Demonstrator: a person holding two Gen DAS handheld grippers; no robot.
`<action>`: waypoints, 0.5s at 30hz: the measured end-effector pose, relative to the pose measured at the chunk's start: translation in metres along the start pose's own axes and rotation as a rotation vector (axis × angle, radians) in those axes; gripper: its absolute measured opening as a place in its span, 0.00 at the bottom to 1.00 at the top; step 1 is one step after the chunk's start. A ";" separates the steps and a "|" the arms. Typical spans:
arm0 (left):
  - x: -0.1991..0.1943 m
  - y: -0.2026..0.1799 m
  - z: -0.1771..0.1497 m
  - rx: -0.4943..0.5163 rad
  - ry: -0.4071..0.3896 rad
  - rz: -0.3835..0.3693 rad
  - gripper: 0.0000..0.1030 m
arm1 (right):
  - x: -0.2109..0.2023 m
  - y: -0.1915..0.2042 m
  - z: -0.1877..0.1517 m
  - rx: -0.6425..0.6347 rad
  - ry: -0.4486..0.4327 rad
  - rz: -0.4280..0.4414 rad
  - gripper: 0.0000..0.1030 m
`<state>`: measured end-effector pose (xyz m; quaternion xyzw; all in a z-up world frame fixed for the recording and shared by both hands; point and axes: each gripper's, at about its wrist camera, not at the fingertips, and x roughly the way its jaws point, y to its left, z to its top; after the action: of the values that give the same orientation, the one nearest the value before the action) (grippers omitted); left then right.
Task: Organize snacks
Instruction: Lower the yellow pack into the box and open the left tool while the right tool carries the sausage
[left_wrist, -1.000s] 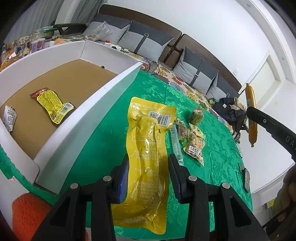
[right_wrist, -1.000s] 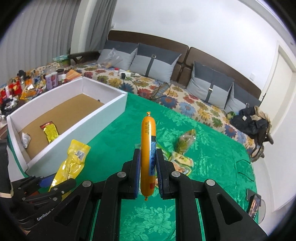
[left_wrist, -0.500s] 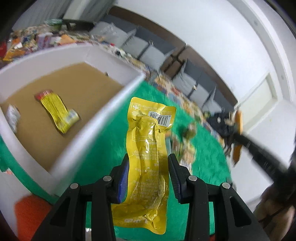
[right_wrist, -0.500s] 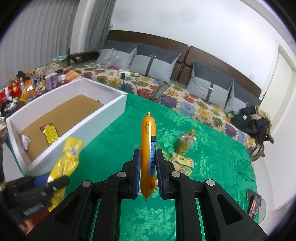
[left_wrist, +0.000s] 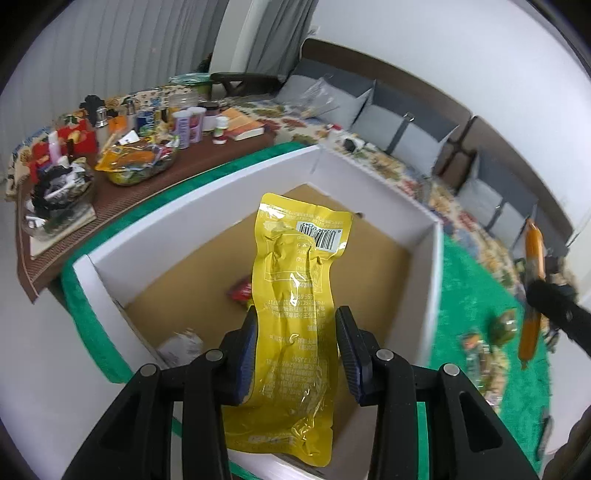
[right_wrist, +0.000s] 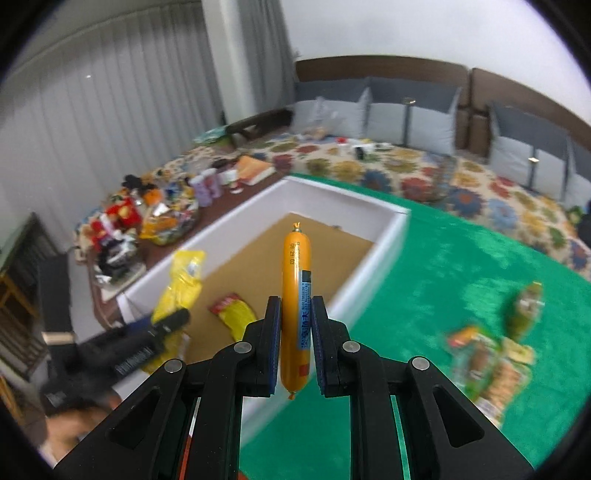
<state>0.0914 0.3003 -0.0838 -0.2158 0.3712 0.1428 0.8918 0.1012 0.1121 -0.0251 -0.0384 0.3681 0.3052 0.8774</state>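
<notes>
Left gripper (left_wrist: 295, 354) has its two blue-padded fingers pinching a long yellow plastic snack pouch (left_wrist: 295, 317) with a barcode near its top end, holding it above the open white box with a brown cardboard floor (left_wrist: 373, 192). Right gripper (right_wrist: 293, 341) clamps an orange sausage stick in a sealed casing with a blue label (right_wrist: 294, 306), upright between its pads, with the same box (right_wrist: 343, 199) ahead of and below it.

On the box floor lie a red-and-yellow snack packet (right_wrist: 232, 310) and, near the closer wall, a small white crumpled packet (left_wrist: 181, 343). To the right of the box, on the green textured cloth (right_wrist: 461, 258), sits a cluster of small mixed snack packs (right_wrist: 491, 354), blurred in both views. Beyond the left side of the box, a brown side table (left_wrist: 122, 188) carries jars, bottles and wrappers. A sofa with a floral cover and grey cushions (right_wrist: 413, 122) runs along the back wall.
</notes>
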 end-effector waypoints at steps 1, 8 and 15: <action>0.002 0.002 -0.004 0.007 0.002 0.011 0.38 | 0.007 0.001 0.001 0.008 0.008 0.015 0.16; 0.019 0.005 -0.001 0.065 0.017 0.108 0.53 | 0.071 0.010 -0.009 0.036 0.122 0.088 0.21; 0.005 -0.001 0.004 0.089 -0.059 0.148 0.82 | 0.054 -0.004 -0.015 0.061 0.084 0.068 0.62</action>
<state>0.0974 0.3024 -0.0843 -0.1435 0.3659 0.1979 0.8980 0.1240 0.1318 -0.0731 -0.0120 0.4149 0.3215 0.8511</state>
